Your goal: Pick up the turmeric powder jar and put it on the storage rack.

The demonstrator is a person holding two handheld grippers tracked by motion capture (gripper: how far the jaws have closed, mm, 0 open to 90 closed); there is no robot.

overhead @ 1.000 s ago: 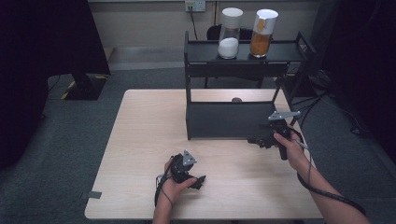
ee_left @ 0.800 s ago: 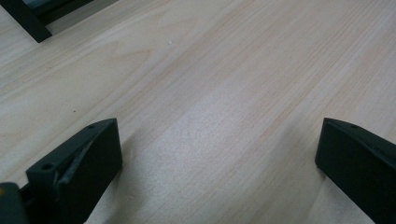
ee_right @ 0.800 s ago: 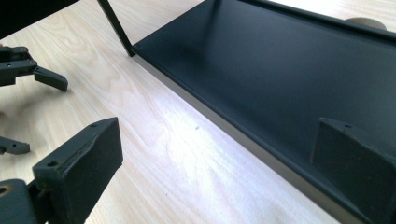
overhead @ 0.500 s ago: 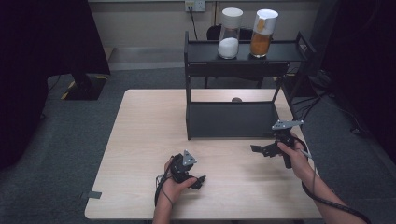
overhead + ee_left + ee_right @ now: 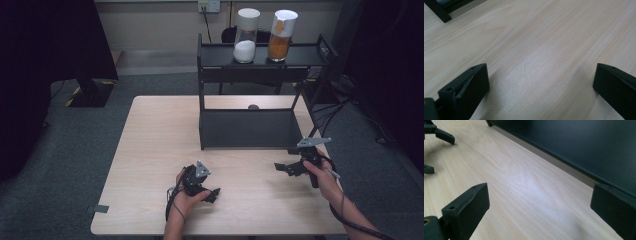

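Pale wood of the bench [image 5: 150, 150] lies bare under both tongs: the left tongs [image 5: 214, 192] sit low near the front edge, held by the left hand [image 5: 187, 197], and their jaws are spread wide with nothing between them, as the left gripper view shows. The right tongs [image 5: 280, 167] are also wide apart and hold nothing, just in front of the black shelf rack [image 5: 247, 127], near its right front corner. On the upper shelf of this rack stand a white-filled jar [image 5: 246, 36] and an orange-filled jar [image 5: 280, 36], well apart from both tongs.
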